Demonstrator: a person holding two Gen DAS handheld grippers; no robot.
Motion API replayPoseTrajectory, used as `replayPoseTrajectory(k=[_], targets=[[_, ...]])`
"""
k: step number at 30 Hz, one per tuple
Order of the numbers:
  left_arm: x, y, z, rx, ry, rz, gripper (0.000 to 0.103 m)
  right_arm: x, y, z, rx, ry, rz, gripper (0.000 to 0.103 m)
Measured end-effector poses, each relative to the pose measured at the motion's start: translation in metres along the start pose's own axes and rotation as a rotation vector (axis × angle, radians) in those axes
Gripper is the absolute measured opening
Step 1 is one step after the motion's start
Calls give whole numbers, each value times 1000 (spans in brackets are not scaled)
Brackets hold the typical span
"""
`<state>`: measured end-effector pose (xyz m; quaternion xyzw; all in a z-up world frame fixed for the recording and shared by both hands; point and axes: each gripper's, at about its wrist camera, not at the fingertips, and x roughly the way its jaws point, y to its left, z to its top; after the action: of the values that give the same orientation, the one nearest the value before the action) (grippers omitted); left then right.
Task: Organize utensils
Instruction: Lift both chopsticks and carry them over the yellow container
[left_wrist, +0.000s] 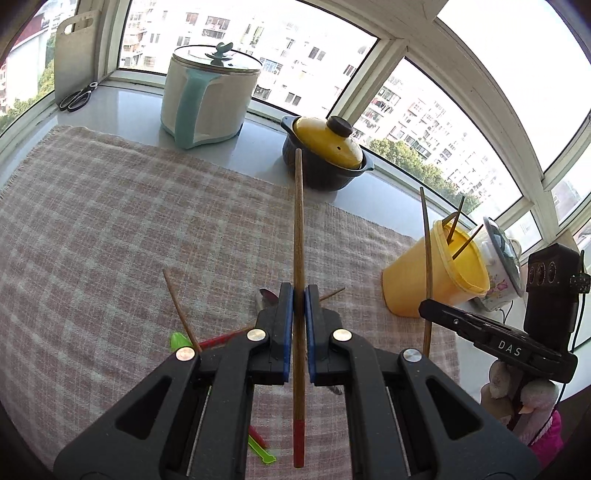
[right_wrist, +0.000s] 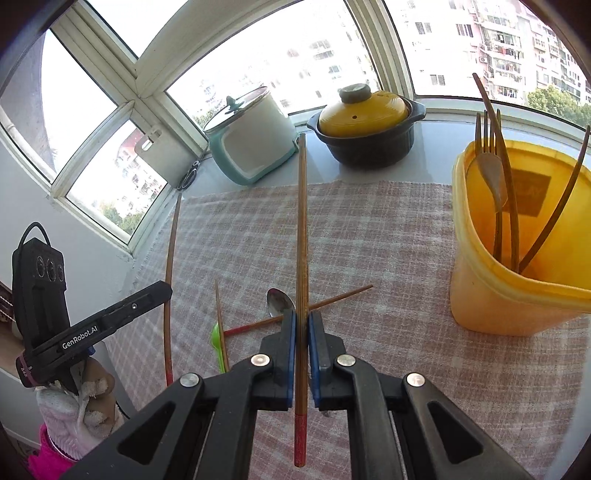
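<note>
My left gripper (left_wrist: 299, 295) is shut on a red-ended wooden chopstick (left_wrist: 298, 236), held above the cloth. My right gripper (right_wrist: 302, 321) is shut on a second red-ended chopstick (right_wrist: 302, 229); it shows at the right of the left wrist view (left_wrist: 427, 258). The yellow utensil cup (right_wrist: 517, 288) stands to the right with a fork (right_wrist: 489, 170) and chopsticks in it; it also shows in the left wrist view (left_wrist: 417, 280). On the cloth below lie a metal spoon (right_wrist: 279, 301), a green utensil (right_wrist: 216, 338) and two more chopsticks (right_wrist: 340, 297).
A checked cloth (right_wrist: 388, 236) covers the counter. Behind it stand a white and teal pot (left_wrist: 207, 99) and a dark pot with a yellow lid (left_wrist: 327, 151). A cutting board (left_wrist: 75, 48) and scissors (left_wrist: 77, 98) sit at the far left. A floral mug (left_wrist: 498, 266) stands behind the cup.
</note>
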<state>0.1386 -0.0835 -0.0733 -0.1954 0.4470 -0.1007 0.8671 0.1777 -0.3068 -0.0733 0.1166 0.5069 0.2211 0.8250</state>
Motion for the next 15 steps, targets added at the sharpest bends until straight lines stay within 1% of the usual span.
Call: replayPoseTrajectory(k=[7,15], targets=[[8,-52,5,60,-19,-50,4,-41,-31,4,15,-70,-38,4],[17,-104,16,127,-61,-79,4,-78,-57,15,24,-142,-74,4]])
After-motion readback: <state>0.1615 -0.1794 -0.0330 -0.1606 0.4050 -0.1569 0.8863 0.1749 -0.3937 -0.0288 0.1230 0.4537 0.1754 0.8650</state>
